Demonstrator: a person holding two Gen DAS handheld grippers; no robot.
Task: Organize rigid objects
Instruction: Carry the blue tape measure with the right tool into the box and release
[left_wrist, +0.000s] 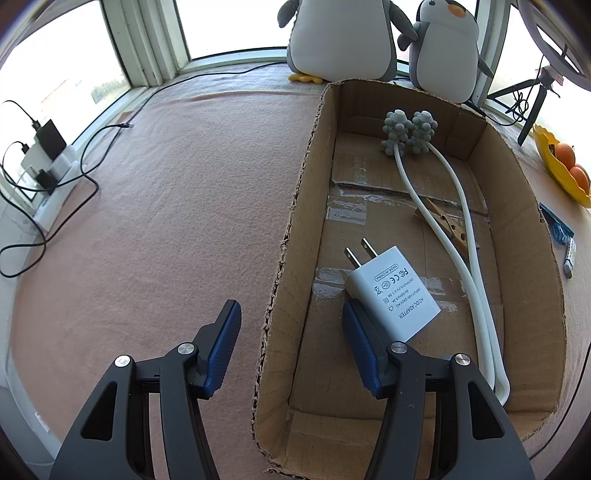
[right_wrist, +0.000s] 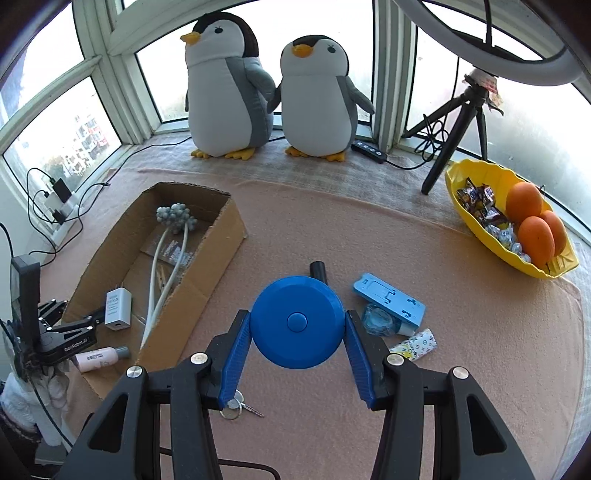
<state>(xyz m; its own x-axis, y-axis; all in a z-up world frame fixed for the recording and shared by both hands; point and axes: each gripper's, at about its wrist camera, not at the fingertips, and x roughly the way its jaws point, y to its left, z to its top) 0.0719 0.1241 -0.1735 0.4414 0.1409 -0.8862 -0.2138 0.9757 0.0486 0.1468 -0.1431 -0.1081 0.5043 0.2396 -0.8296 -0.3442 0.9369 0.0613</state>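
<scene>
On the pink felt cloth (right_wrist: 369, 229), between my right gripper (right_wrist: 298, 343) fingers, sits a round blue disc (right_wrist: 297, 321) with a raised button at its centre; both blue pads press against its sides, so I am gripping it. A short black stub (right_wrist: 318, 271) shows just past its far edge. Beyond my right finger lie a light blue phone stand (right_wrist: 389, 301), a clear blue tape roll (right_wrist: 376, 319) touching it, and a small printed sachet (right_wrist: 415, 345). A set of keys (right_wrist: 236, 404) peeks out beneath my left pad.

Over to the left, the open cardboard box (right_wrist: 207, 266) holds a white charger (left_wrist: 393, 293), a wooden clothespin (left_wrist: 448, 229) and a white two-armed massager (left_wrist: 408, 133) with knobbly grey heads. A pink bottle (right_wrist: 99, 358) lies at its near corner. My left gripper (left_wrist: 291, 332) straddles the box's near wall (left_wrist: 284, 280), one finger outside and one inside just beside the charger; the jaws stand apart with only that wall between them, and the pads do not press on it.

The charger reads "AC/DC ADAPTER", "MADE IN CHINA" and carries FC and CE marks. The left gripper body says "GenRobot.AI".

Farther back stand two plush penguins (right_wrist: 225, 85), a tripod (right_wrist: 458, 122) and a yellow bowl (right_wrist: 476, 225) of oranges (right_wrist: 524, 201) and wrapped sweets. A power strip (right_wrist: 61, 210) with cables sits by the window.
</scene>
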